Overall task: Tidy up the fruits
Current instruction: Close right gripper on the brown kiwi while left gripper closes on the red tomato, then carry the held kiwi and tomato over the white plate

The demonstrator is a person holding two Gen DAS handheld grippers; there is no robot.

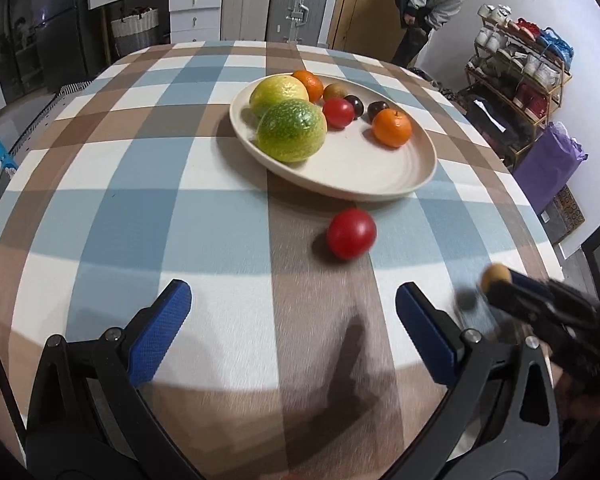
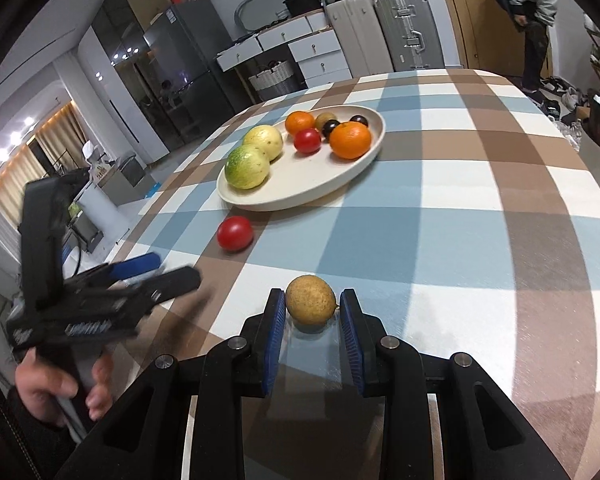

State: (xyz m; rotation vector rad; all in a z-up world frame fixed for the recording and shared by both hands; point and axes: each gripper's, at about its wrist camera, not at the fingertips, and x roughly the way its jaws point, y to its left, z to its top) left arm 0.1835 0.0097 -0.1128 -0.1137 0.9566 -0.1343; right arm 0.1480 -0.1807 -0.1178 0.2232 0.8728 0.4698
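Gripping brown fruit (image 2: 310, 300) with right gripper (image 2: 310, 316), left gripper (image 1: 293, 312) spread

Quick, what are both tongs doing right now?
Left tongs: open, holding nothing.
Right tongs: closed on the small brown fruit.

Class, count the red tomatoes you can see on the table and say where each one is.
2. One red tomato lies on the plate among the other fruit; the other tomato sits on the tablecloth just in front of the plate. More could be hidden behind the larger fruit.
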